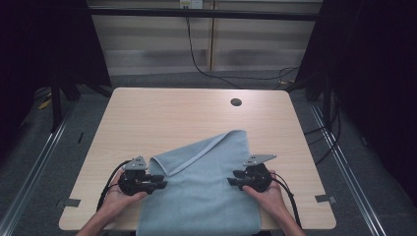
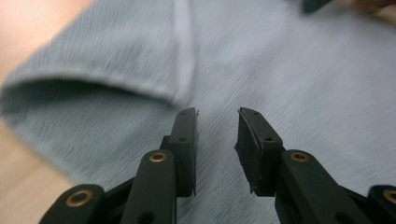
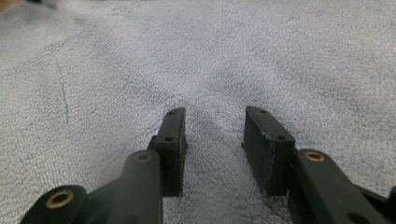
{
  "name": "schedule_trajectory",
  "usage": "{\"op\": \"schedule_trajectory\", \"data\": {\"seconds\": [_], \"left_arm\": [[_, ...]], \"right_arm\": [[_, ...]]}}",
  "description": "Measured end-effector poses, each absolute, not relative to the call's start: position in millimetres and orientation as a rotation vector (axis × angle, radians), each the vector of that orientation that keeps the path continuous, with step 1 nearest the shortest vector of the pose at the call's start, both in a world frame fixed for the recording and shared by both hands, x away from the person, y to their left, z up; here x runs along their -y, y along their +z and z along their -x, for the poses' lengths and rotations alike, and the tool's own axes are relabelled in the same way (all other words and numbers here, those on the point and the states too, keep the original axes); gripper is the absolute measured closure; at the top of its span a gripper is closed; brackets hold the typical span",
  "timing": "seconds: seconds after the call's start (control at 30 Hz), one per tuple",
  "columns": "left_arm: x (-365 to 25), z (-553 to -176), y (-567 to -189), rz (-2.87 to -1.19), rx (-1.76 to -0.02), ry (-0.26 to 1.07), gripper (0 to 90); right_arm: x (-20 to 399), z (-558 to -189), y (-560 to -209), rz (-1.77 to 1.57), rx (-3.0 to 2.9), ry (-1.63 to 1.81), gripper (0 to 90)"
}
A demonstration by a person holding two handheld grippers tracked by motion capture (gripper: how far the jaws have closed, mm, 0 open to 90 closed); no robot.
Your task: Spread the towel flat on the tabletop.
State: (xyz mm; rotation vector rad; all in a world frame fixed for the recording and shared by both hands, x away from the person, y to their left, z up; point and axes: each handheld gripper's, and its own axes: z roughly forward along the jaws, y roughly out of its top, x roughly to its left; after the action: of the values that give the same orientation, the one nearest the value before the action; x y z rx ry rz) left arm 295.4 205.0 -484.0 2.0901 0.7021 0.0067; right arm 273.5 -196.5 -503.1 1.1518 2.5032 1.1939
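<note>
A light blue towel (image 1: 206, 187) lies on the near half of the wooden table (image 1: 162, 113), its far left part folded over toward the far right corner. My left gripper (image 1: 164, 181) sits at the towel's left edge and points right across it. In the left gripper view its jaws (image 2: 218, 116) stand apart above the cloth (image 2: 289, 79), with the folded hem (image 2: 184, 56) just ahead. My right gripper (image 1: 230, 183) rests at the towel's right side and points left. Its jaws (image 3: 214, 114) are apart over flat terry cloth (image 3: 140, 60), and nothing is between them.
A round cable hole (image 1: 236, 102) sits in the table near its far edge. Black cables (image 1: 211, 73) run over the floor behind the table. The towel's near edge hangs over the table front between the person's forearms (image 1: 105, 211).
</note>
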Motion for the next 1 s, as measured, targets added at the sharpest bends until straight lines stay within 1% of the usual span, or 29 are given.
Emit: {"op": "schedule_trajectory", "data": {"seconds": [0.13,0.2,0.23,0.27,0.37,0.47,0.5,0.53,0.6,0.67,0.7,0.73,0.77,0.87,1.0], "left_arm": [[-200,-315,-475,-2.052,-0.709,0.048,66.8],[-195,-328,-480,-2.093,-0.733,0.075,64.2],[-194,-334,-485,-2.089,-0.752,0.067,61.9],[-193,-338,-490,-2.096,-0.758,0.065,61.6],[-187,-339,-501,-2.146,-0.738,0.064,55.5],[-180,-333,-501,-2.188,-0.704,0.124,51.5],[-179,-331,-501,-2.198,-0.697,0.134,47.3],[-177,-329,-501,-2.221,-0.681,0.173,47.2],[-176,-328,-500,-2.246,-0.668,0.234,55.4],[-178,-331,-499,-2.255,-0.680,0.270,70.8],[-180,-333,-499,-2.237,-0.695,0.265,78.2],[-182,-336,-498,-2.219,-0.709,0.246,81.8],[-185,-341,-497,-2.193,-0.740,0.192,82.2],[-194,-354,-488,-2.093,-0.789,0.128,82.6],[-200,-383,-466,-1.993,-0.875,0.150,82.5]], "right_arm": [[197,-275,-504,-1.163,-2.504,1.214,59.5],[197,-275,-504,-1.163,-2.502,1.215,59.3],[197,-275,-503,-1.168,-2.504,1.214,59.2],[197,-275,-503,-1.173,-2.504,1.214,59.2],[197,-275,-504,-1.163,-2.505,1.216,59.0],[198,-276,-504,-1.165,-2.506,1.223,58.9],[198,-276,-504,-1.166,-2.507,1.221,58.5],[198,-275,-504,-1.166,-2.506,1.219,58.4],[197,-275,-504,-1.161,-2.507,1.216,58.3],[197,-275,-503,-1.164,-2.509,1.215,58.3],[197,-276,-504,-1.160,-2.509,1.218,58.3],[197,-276,-504,-1.160,-2.510,1.219,58.3],[197,-276,-504,-1.159,-2.512,1.218,58.3],[198,-276,-504,-1.157,-2.514,1.221,58.3],[198,-277,-504,-1.166,-2.513,1.233,58.4]]}}
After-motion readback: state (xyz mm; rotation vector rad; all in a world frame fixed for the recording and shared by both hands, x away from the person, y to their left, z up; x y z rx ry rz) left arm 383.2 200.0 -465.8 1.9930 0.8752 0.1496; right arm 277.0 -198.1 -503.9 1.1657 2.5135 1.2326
